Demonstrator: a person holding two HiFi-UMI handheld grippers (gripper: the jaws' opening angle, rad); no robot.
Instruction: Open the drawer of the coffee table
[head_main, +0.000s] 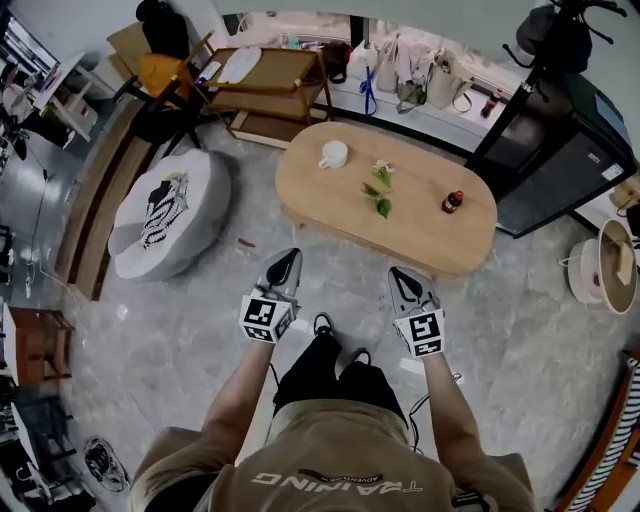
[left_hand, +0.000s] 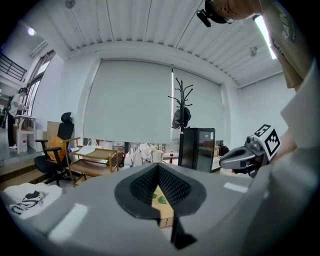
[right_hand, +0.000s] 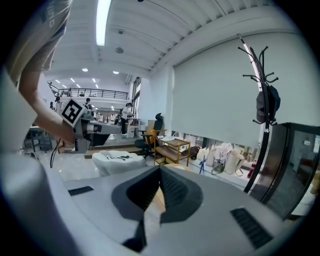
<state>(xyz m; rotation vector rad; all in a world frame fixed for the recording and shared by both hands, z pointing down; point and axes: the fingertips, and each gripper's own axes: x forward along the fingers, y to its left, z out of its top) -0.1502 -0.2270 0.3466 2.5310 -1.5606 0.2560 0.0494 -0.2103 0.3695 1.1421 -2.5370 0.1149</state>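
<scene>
The oval wooden coffee table (head_main: 420, 235) stands just ahead of me, with a white cup (head_main: 333, 154), a green sprig (head_main: 380, 190) and a small dark bottle (head_main: 453, 202) on top. No drawer front shows from above. My left gripper (head_main: 291, 256) hangs shut and empty before the table's near edge, toward its left end. My right gripper (head_main: 396, 272) is shut and empty too, close to the near edge at the middle. In the left gripper view the pads (left_hand: 159, 168) meet, and a strip of the wooden table (left_hand: 164, 209) shows below them. The right gripper's pads (right_hand: 160, 171) also meet.
A white pouf (head_main: 170, 212) sits on the floor left of the table. A wooden trolley (head_main: 265, 85) and an office chair (head_main: 160, 60) stand behind it. A black cabinet (head_main: 560, 165) and coat stand are at the right, bags (head_main: 420, 70) along the far wall.
</scene>
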